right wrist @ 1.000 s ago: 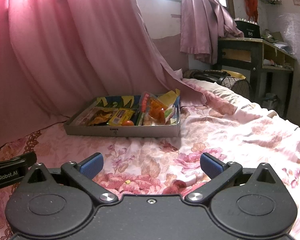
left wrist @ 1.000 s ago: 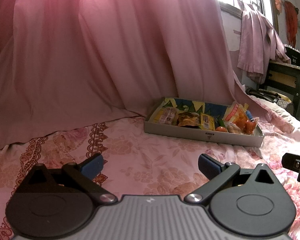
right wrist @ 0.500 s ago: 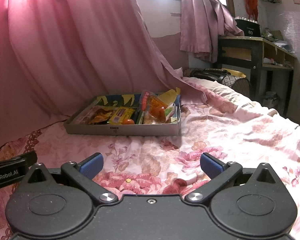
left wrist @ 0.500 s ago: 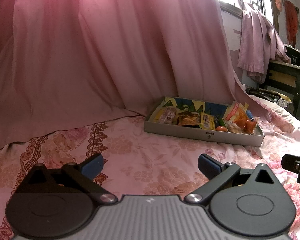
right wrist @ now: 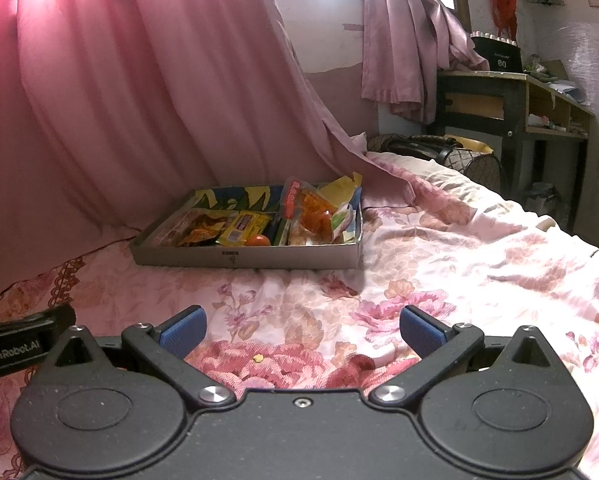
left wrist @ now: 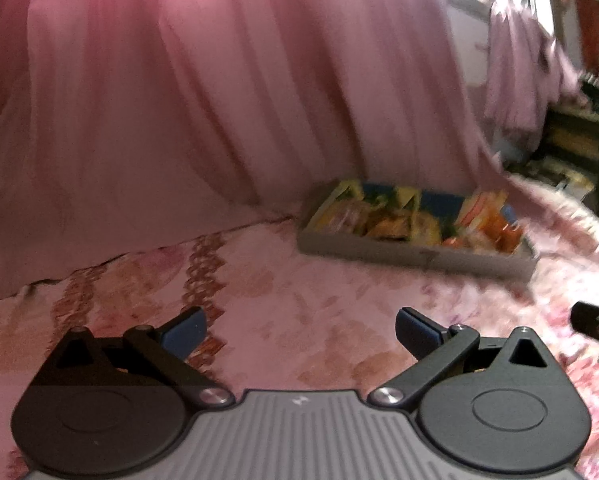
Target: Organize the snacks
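"GenRobot.AI" on the left gripper [right wrist: 19,346], "80" on a black box [right wrist: 499,56]

Left gripper [left wrist: 299,326] and right gripper [right wrist: 301,326] both point toward 12 o'clock, jaws spread wide, holding nothing.

Shallow grey cardboard box [right wrist: 255,257] flat on the floral bed [right wrist: 439,264], against the pink curtain [right wrist: 99,100]. Inside, packed snack packets [right wrist: 243,228]: yellow and orange wrappers lying flat, a small orange ball [right wrist: 258,241] at the front wall, orange-filled clear bags [right wrist: 313,210] propped upright at the right end.
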Available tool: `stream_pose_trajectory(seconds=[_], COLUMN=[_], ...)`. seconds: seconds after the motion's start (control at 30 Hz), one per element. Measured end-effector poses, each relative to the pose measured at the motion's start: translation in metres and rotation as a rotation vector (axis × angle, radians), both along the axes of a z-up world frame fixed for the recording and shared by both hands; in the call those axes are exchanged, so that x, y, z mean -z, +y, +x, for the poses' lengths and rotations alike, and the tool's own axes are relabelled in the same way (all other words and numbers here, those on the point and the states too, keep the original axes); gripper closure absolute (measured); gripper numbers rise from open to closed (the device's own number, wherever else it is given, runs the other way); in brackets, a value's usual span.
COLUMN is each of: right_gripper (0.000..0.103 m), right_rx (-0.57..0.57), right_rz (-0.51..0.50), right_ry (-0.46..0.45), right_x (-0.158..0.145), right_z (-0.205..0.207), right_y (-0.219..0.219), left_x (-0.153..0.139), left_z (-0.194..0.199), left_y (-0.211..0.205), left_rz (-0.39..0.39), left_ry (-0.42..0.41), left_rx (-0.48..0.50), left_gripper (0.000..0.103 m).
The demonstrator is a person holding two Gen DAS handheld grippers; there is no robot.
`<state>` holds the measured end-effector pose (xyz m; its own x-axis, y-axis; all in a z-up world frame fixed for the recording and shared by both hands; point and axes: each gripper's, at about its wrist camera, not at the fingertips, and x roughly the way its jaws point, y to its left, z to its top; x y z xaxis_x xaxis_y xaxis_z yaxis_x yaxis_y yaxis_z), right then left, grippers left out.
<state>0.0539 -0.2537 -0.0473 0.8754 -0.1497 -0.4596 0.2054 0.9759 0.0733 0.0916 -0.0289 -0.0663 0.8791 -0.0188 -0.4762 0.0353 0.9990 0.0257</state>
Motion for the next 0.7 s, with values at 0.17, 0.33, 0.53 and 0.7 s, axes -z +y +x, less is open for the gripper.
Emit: stream_pose_trajectory(seconds=[0.17, 0.33, 0.53, 0.7], right_gripper=[0.001, 0.001, 0.001, 0.001], right_rx=[-0.003, -0.003, -0.003, -0.008], right_rz=[0.000, 0.000, 0.000, 0.001], right_ry=[0.008, 0.019, 0.022, 0.026], right_x=[0.0016, 0.0021, 0.0022, 0.0027], right_z=[0.0022, 0.0030, 0.0026, 0.0029], right_y=[0.0000, -0.0007, -0.0004, 0.0003], left_x=[-0.0013, -0.0020, -0.0016, -0.0015], left_z=[-0.0024, -0.0008, 0.0011, 0.0019], left_y=[-0.0038, -0.0046, -0.0052, -0.0048], left_rz=[0.032, 0.043, 0.060, 0.065], left_ry=[0.009, 0.024, 0.024, 0.029], left_rx=[0.032, 0.038, 0.041, 0.040], left_gripper=[0.000, 0.000, 0.000, 0.000])
